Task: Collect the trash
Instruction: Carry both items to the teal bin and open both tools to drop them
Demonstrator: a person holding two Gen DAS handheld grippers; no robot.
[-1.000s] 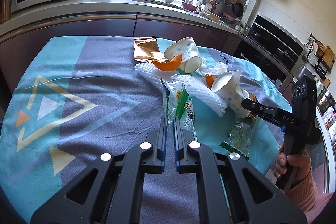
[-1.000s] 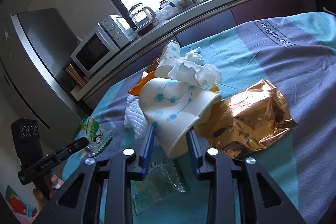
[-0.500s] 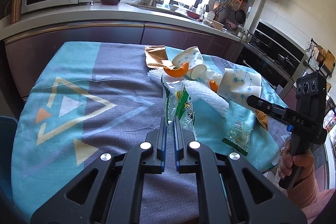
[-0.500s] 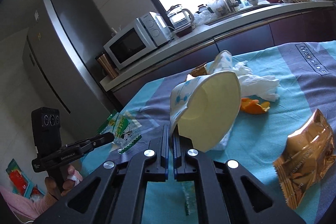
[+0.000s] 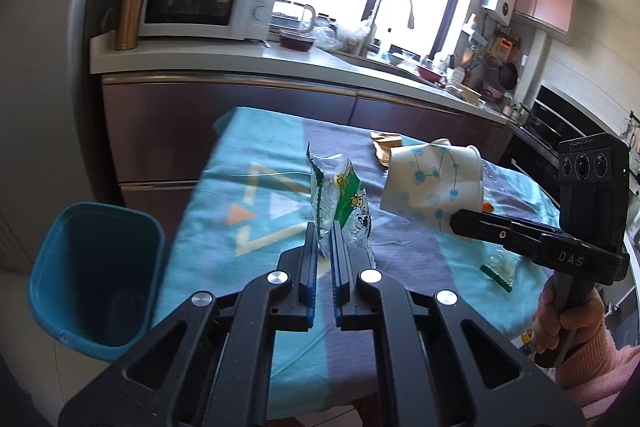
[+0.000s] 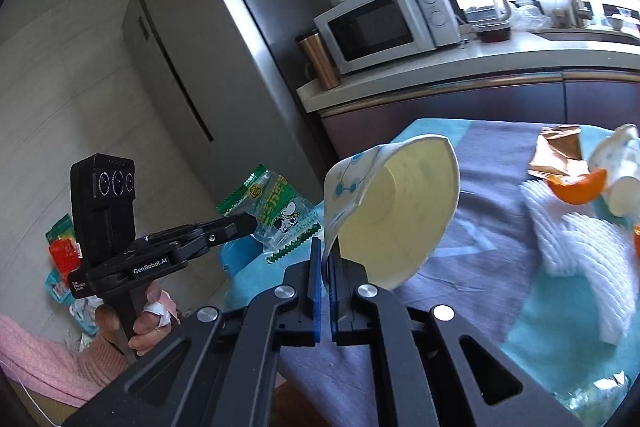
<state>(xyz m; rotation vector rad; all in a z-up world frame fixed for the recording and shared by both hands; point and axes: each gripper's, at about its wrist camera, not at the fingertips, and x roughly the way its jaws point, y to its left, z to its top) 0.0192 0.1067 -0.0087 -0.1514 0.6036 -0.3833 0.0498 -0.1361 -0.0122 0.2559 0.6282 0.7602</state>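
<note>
The table, under a teal and grey cloth, fills the frame centre; a blue bin stands at lower left on the floor; the right gripper is clamped on the wall of a crushed paper cup, centre frame, raised above the cloth; the left gripper is clenched on a green snack wrapper, held upright at centre.

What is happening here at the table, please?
A person is collecting trash with two handheld grippers. The left gripper is shut on a green snack wrapper, and the right gripper is shut on a squashed paper cup. Both are held up in the air, near the blue bin beside the table. Another cup, orange peel and white foam netting lie on the table.
</note>
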